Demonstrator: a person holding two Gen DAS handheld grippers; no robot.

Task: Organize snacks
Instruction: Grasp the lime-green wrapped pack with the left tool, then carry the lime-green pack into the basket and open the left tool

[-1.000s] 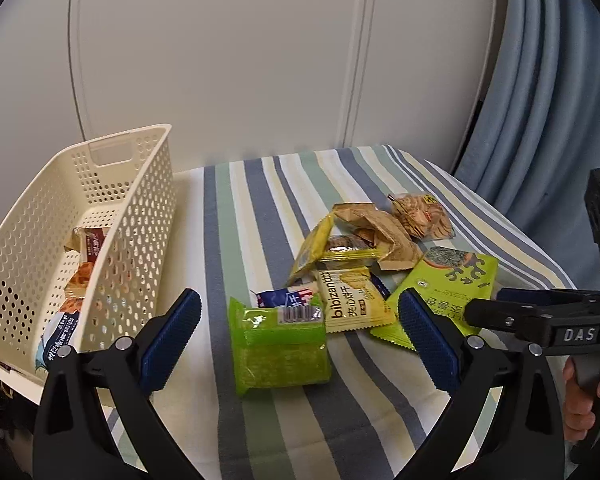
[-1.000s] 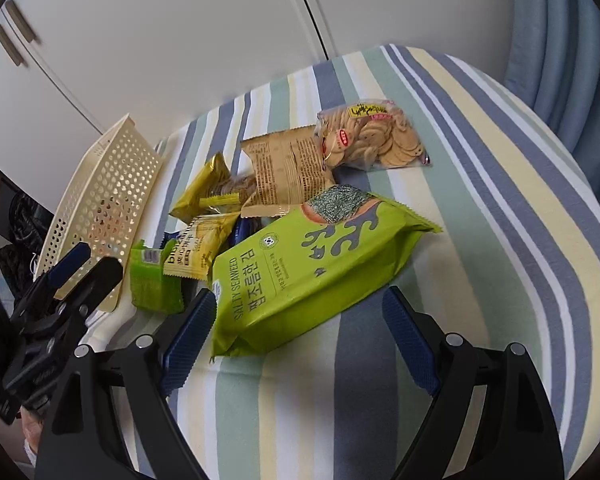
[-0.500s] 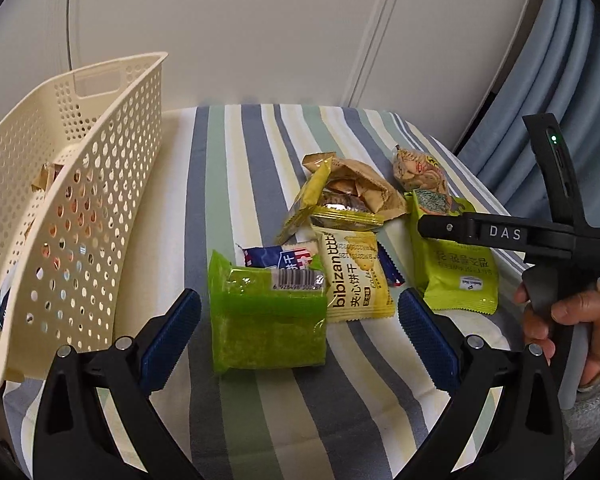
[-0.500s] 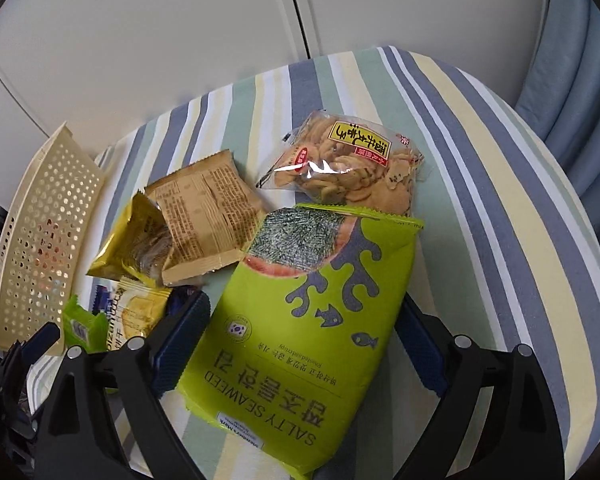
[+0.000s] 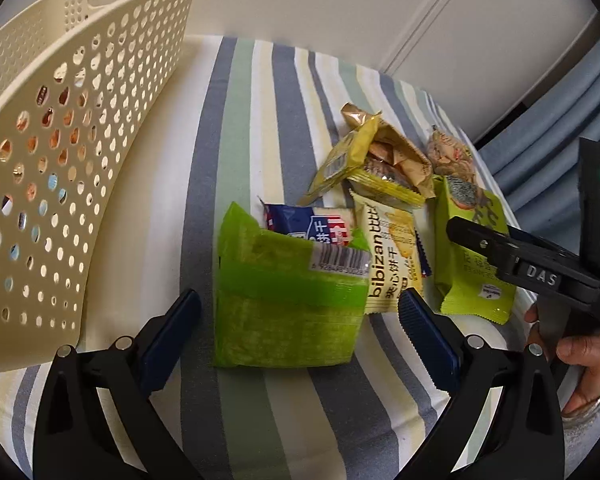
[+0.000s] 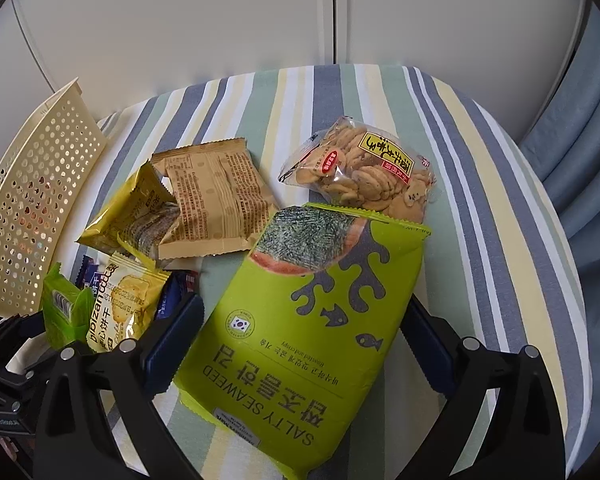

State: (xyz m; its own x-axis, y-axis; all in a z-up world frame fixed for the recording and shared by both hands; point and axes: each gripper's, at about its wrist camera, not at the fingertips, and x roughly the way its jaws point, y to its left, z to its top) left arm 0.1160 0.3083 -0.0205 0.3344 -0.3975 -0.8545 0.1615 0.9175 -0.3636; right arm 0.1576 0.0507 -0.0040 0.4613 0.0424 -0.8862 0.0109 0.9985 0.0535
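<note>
A green translucent packet (image 5: 288,304) lies on the striped cloth, and my left gripper (image 5: 298,300) stands open with one finger on each side of it, not touching. My right gripper (image 6: 300,316) is open too, straddling the lower half of a lime salty seaweed bag (image 6: 308,320). Between the two packets lie a yellow bibizan packet (image 5: 392,256), a blue and white packet (image 5: 308,224), a gold packet (image 6: 128,216), a brown packet (image 6: 216,200) and a clear cookie bag (image 6: 364,172). The cream perforated basket (image 5: 60,160) stands at the left with several snacks showing through its holes.
The striped tablecloth (image 6: 480,200) curves down at the right, beside a blue curtain (image 6: 588,168). White cabinet doors (image 6: 300,20) stand behind the table. A person's hand (image 5: 580,352) holds the right gripper's handle close to my left gripper's right finger.
Both grippers have moved forward and down. The left one now straddles the green packet and the right one the seaweed bag. Both stayed open.
</note>
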